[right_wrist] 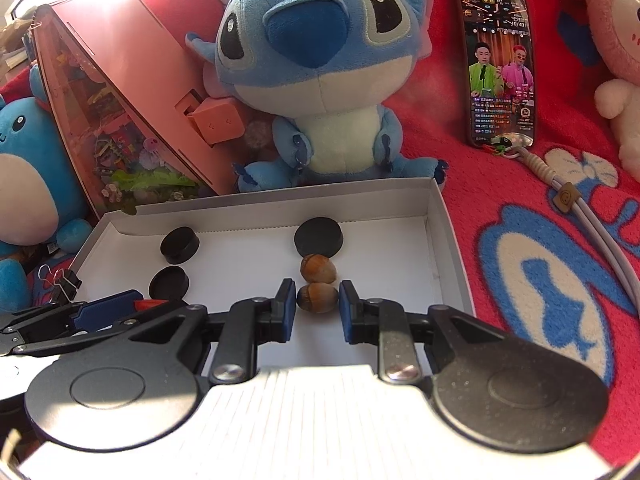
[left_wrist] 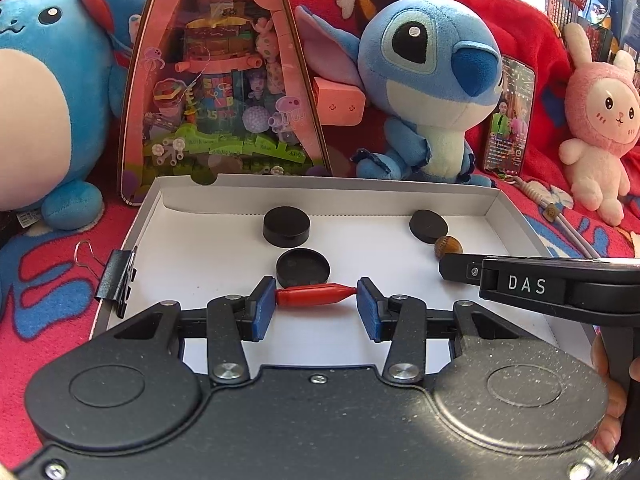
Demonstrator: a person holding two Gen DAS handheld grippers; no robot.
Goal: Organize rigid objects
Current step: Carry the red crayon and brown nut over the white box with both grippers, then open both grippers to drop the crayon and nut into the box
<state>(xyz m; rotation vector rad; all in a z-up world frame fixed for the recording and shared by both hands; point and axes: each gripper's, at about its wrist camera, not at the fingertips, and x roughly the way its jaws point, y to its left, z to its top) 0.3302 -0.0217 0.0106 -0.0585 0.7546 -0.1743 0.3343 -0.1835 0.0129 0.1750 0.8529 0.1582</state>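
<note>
From the left wrist view I saw my left gripper [left_wrist: 317, 295] pinching a small red peg [left_wrist: 316, 295] end to end, its blue pads [left_wrist: 266, 295] pressed on both tips, low over the floor of a shallow white box [left_wrist: 516, 220]. The box lay on a red and blue blanket [left_wrist: 48, 288]. Inside it sat three black discs — one thick disc [left_wrist: 286, 226] toward the back wall, a flatter cap-like disc [left_wrist: 303, 267] just behind the peg, and a third disc [left_wrist: 428, 226] at the back right. A brown nut [left_wrist: 449, 246] lay just beside that third disc, partly hidden by the finger of the other tool.

From the right wrist view my right gripper [right_wrist: 317, 298] was closed on a second nut [right_wrist: 317, 297], one blue pad on each side of it; the first nut [right_wrist: 318, 268] rested directly behind it, touching or nearly so. A black binder clip [left_wrist: 116, 280] sat against the box's left wall.

Behind the box stood a blue plush toy [right_wrist: 320, 60], a pink triangular toy box [left_wrist: 216, 92], a round blue plush [left_wrist: 48, 92], a pink rabbit plush [left_wrist: 600, 120] and a phone [right_wrist: 500, 68] with a lit screen, propped against the blanket.
</note>
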